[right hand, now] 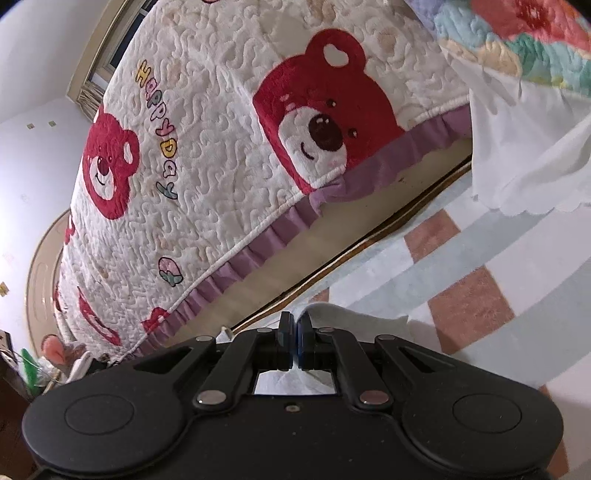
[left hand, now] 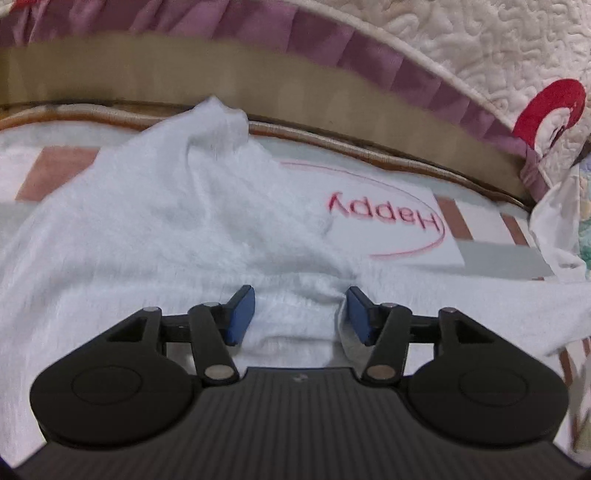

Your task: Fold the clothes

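Note:
A white garment [left hand: 155,221] lies spread and rumpled on a checked mat [left hand: 491,254], with a raised fold toward the far side. My left gripper [left hand: 299,314] is open low over the garment, with its blue pads [left hand: 242,314] either side of a bunched ridge of the cloth. In the right wrist view my right gripper [right hand: 295,341] is shut, and an edge of the white garment [right hand: 347,314] shows right at the pads and below them, so it seems pinched. How much cloth is held is hidden.
A bed with a quilted cover with red bears [right hand: 258,147] and a purple frill [left hand: 332,40] runs along the far side, above a tan bed base [left hand: 184,74]. A white cloth [right hand: 524,147] hangs from a flowered quilt [right hand: 517,33] at the right. The mat bears the word "Happy" [left hand: 384,214].

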Motion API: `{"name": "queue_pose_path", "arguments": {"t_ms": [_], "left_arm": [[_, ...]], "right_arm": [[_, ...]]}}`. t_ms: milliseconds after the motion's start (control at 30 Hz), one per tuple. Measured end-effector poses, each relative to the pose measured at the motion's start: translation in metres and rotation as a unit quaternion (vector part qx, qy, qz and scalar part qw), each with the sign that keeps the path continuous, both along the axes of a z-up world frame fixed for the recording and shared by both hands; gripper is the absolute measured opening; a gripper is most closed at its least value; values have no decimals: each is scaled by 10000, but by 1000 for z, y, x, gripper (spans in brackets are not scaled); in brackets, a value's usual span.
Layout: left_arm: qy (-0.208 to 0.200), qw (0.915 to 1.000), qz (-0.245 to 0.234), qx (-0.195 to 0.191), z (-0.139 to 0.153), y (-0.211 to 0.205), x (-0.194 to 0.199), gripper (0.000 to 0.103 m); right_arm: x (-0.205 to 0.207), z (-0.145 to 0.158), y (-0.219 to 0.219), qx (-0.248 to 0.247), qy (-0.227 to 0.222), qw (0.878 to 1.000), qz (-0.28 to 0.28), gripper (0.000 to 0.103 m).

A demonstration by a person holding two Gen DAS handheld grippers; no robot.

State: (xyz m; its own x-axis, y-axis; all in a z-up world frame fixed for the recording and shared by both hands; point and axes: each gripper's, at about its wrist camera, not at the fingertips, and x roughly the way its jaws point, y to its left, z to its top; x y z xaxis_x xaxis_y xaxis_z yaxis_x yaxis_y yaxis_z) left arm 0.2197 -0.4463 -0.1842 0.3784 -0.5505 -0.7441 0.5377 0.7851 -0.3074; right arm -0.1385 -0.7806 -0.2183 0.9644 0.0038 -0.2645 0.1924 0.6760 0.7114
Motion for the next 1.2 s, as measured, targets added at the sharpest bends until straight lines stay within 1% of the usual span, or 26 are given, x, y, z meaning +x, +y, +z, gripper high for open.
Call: {"name": "queue_pose_path", "arguments": {"t_ms": [33,67,133,200,233,333,400,467,533,567,600,633,667,700,733,800,833,867,900,933,967,1067,1133,1200], "left_arm": [[-136,9999,-38,70,2,-2,0,1],[-303,9995,61,114,6,-1,-1,0],[-687,9971,330,-53,18,11,-6,0],[-1018,9925,598,-301,32,29,-14,0],[-1118,9904,705,-412,37,41,-17,0],[-1133,9877,877,-628,49,68,-24,0],[-819,9929,560,-654,47,71,-24,0],[-602,9961,315,-556,41,65,-25,2],[-296,9983,99,-499,34,55,-22,5],[-120,9986,70,-520,29,49,-20,10],[43,9985,38,-537,24,44,-17,21],[179,9983,1,-548,19,38,-15,28],[299,9981,-22,-539,14,32,-12,42],[388,9980,-19,-490,9,23,-7,47],[465,9979,-3,-441,3,15,-1,47],[575,9980,82,-268,-9,-2,10,53],[543,9983,114,-177,-13,-10,13,52],[336,9993,126,-113,-12,-16,13,50],[110,9999,121,-4,-11,-21,12,33],[-156,9996,81,199,-9,-26,9,12],[-356,9989,79,299,-7,-27,6,6],[-515,9981,348,-17,1,-8,-2,5],[-741,9957,520,-199,10,9,-12,5],[-866,9930,676,-439,22,28,-21,5]], "right_arm": [[-1,3,1,-17,-76,10000,0,5],[-3,7,2,-58,-150,9999,-32,5],[-6,15,5,-141,-283,9995,-53,5],[-9,20,6,-202,-373,9991,-59,5],[-11,22,7,-196,-428,9989,-45,5],[-19,26,11,-199,-530,9984,74,5],[-23,26,17,-331,-363,9985,259,5],[-27,24,25,-510,-26,9978,421,5],[-31,14,29,-487,217,9976,434,5],[-33,9,30,-471,312,9975,414,5],[-34,4,31,-447,390,9975,379,5],[-35,-1,33,-419,459,9975,339,5],[-35,-6,34,-380,505,9976,294,5],[-34,-11,35,-332,538,9977,255,5],[-34,-14,35,-288,566,9977,228,5],[-32,-19,37,-252,616,9975,231,5],[-31,-20,38,-249,628,9974,251,5],[-31,-19,39,-255,633,9973,268,5],[-30,-19,40,-260,628,9973,280,5],[-31,-18,41,-267,589,9976,261,5],[-33,-15,41,-279,519,9981,197,5],[-38,-9,40,-299,308,9991,5,5],[-41,-6,38,-229,151,9996,-121,5],[-43,-2,37,-202,15,9997,-140,5]]}}
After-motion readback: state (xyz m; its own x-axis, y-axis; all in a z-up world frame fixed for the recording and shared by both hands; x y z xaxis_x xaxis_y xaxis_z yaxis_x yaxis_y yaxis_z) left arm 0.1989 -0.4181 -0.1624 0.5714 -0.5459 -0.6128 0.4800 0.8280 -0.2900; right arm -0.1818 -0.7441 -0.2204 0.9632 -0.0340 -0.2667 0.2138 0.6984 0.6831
